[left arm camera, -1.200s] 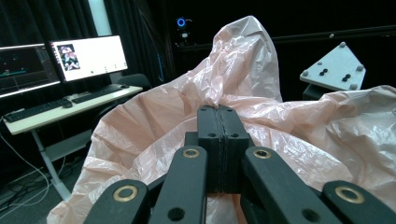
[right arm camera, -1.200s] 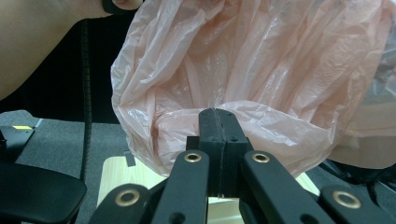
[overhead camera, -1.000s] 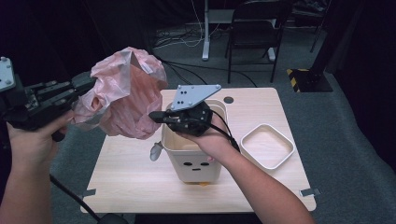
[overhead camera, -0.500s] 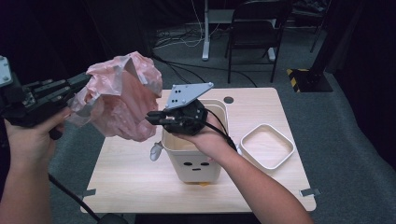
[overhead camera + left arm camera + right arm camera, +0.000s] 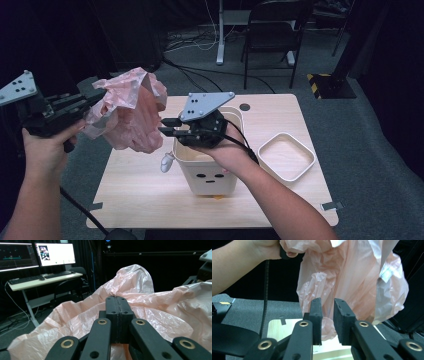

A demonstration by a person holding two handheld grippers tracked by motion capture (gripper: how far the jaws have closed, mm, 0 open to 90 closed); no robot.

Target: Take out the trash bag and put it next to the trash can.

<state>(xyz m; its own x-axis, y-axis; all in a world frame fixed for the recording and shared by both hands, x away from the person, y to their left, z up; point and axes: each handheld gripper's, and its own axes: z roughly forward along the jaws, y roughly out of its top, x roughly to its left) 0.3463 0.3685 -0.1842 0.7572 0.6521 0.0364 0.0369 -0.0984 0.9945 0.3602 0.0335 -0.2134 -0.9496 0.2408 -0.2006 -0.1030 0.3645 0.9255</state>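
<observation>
left gripper (image 5: 95,95): jaws fully closed on a fold of the pink plastic bag (image 5: 132,117), seen pinched flat between the pads in the left gripper view; the film billows out ahead of and to both sides of the jaws.
left hand pose: raised off the left edge of the tabletop (image 5: 135,185), forearm coming up from below, gripper lying about level and pointing right toward the bin.
pink plastic bag: hangs in the air from the left jaws, its lower bulge just ahead of the right jaws and beside the bin rim, clear of the tabletop.
right gripper (image 5: 167,127): jaws have just been opening; a narrow gap stands between the pads, nothing in it; the bag is just beyond the tips.
right hand pose: palm up over the cream bin (image 5: 207,175), gripper level, pointing left at the bag.
doing it well: likely lining the bin, so open wider, catch one layer at the bag's mouth, keep the left pinch firm, spread the mouth before lowering.
aside: the shallow cream tray (image 5: 286,156) sits well right of both jaws.
</observation>
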